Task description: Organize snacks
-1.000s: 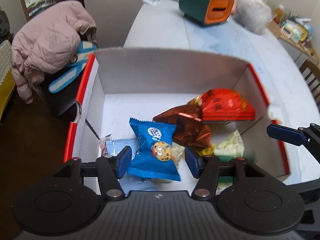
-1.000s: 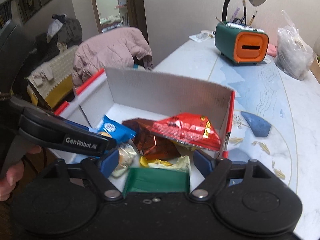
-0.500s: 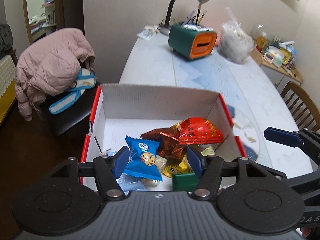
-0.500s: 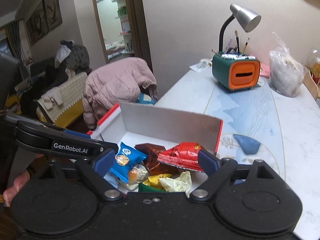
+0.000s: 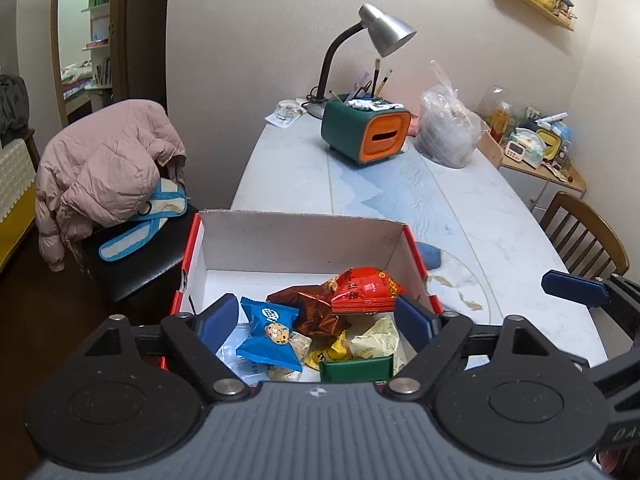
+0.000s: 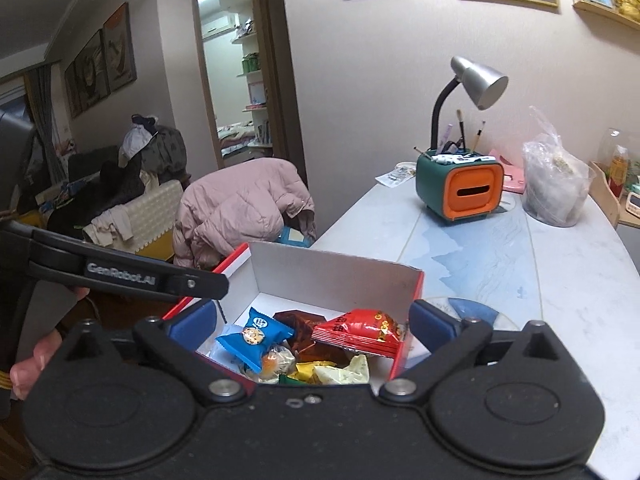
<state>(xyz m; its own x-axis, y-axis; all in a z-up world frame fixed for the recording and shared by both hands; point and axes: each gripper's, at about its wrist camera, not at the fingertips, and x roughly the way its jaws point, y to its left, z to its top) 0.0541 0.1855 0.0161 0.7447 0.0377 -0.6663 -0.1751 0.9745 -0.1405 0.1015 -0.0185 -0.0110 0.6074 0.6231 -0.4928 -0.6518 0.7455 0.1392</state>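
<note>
A red-edged cardboard box [image 5: 304, 236] [image 6: 336, 276] stands at the table's near left corner. Inside lie a blue cookie packet [image 5: 269, 332] [image 6: 250, 338], a red snack bag [image 5: 366, 290] [image 6: 360, 332], a brown foil packet [image 5: 316, 312], pale yellow wrappers [image 5: 376, 338] and a green box [image 5: 356, 369]. My left gripper [image 5: 316, 322] hovers above the box's near end, jaws opening, nothing between them. My right gripper [image 6: 312, 326] also hangs above the box, jaws opening wide and empty. One blue fingertip of the right gripper [image 5: 576, 284] shows in the left wrist view.
On the marble table [image 5: 500, 216] stand a green and orange organiser [image 5: 366, 134] [image 6: 460, 188], a grey desk lamp [image 5: 384, 32] and a clear plastic bag [image 5: 448, 132]. A chair with a pink jacket [image 5: 104, 172] is left of the box. A wooden chair [image 5: 584, 236] is on the right.
Both grippers have risen and drawn back from the box, which now looks smaller and lower. Both sets of jaws have spread wider. The snacks lie as before.
</note>
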